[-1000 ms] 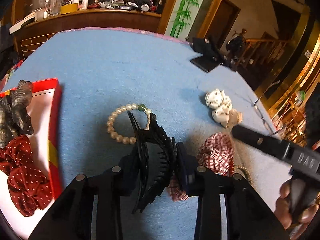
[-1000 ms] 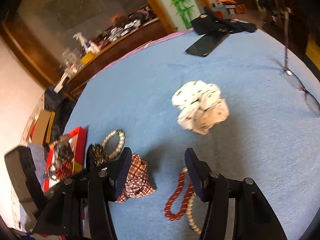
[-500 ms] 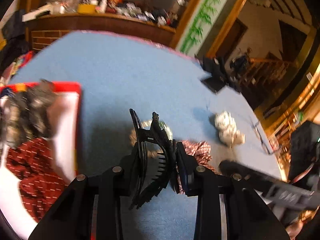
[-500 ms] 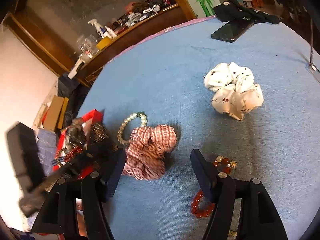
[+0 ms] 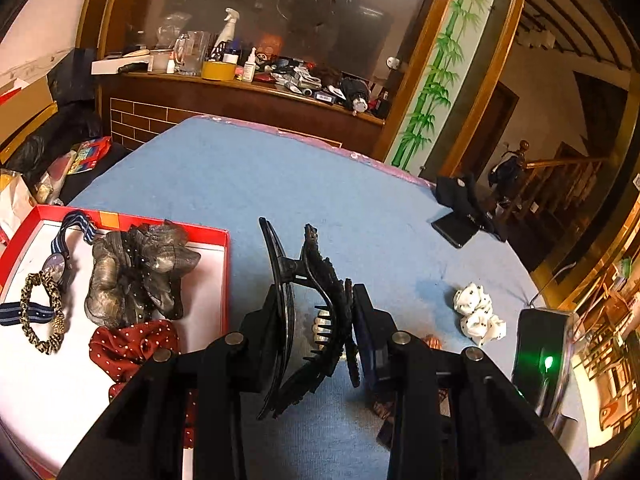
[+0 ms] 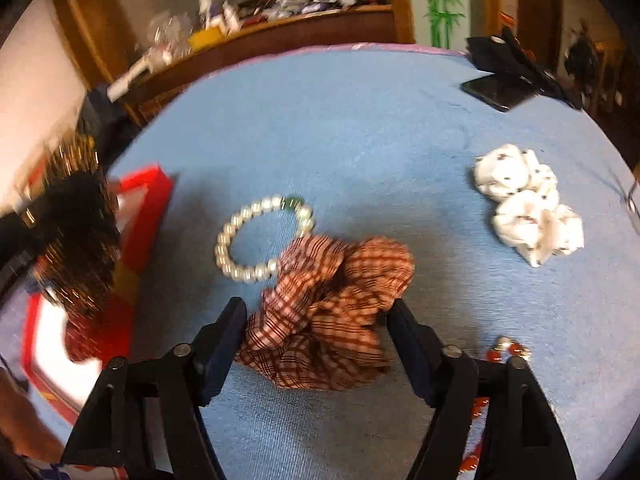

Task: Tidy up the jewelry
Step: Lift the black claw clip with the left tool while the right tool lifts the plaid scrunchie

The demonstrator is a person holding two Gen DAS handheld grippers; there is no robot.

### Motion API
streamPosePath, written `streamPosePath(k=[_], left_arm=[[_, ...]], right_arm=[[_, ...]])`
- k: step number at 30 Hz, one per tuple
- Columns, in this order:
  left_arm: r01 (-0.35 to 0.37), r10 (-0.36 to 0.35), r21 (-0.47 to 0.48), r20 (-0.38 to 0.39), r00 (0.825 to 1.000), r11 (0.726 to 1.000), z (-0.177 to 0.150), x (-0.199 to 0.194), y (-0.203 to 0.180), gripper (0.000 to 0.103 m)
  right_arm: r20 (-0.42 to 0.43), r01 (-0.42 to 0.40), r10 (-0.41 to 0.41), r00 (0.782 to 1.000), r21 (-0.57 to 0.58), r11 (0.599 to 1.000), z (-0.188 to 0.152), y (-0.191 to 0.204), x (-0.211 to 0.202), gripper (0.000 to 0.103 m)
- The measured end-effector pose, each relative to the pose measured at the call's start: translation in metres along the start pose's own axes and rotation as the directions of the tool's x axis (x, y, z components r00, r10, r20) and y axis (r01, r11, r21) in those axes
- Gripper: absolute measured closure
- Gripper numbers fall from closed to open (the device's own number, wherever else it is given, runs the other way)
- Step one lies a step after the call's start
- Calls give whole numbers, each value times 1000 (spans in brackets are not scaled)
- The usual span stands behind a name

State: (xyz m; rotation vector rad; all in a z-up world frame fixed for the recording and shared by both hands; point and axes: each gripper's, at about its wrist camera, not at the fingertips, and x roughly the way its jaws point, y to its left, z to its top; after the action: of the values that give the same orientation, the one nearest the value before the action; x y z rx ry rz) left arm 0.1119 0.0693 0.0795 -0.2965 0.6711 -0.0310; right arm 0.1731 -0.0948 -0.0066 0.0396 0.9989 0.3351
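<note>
Plaid scrunchie (image 6: 328, 312) between the closing right hand-held gripper (image 6: 316, 320) jaws, beside pearl bracelet (image 6: 260, 236).

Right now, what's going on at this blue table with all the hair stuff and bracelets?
A person is sorting accessories into a red box. The left gripper is shut on a black claw clip, held above the table beside the box, which already holds scrunchies, a watch and a chain bracelet. The right gripper has just been closing around a plaid scrunchie lying on the cloth; its pads don't visibly press it yet. A pearl bracelet and white scrunchie still wait.
</note>
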Motion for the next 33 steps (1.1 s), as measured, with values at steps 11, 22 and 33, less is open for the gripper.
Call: streamPosePath(k=[11, 22, 33], left_arm=[[2, 0, 96, -22, 1000, 995, -12, 9, -21, 71], [-52, 47, 198, 31, 998, 979, -24, 5, -41, 71], [-97, 80, 253, 74, 994, 963, -30, 2, -50, 71]], right_arm=[[229, -2, -16, 973, 78, 997, -2, -37, -64, 84], [328, 0, -38, 944, 115, 993, -7, -36, -91, 84], [310, 15, -48, 950, 108, 994, -3, -36, -84, 84]])
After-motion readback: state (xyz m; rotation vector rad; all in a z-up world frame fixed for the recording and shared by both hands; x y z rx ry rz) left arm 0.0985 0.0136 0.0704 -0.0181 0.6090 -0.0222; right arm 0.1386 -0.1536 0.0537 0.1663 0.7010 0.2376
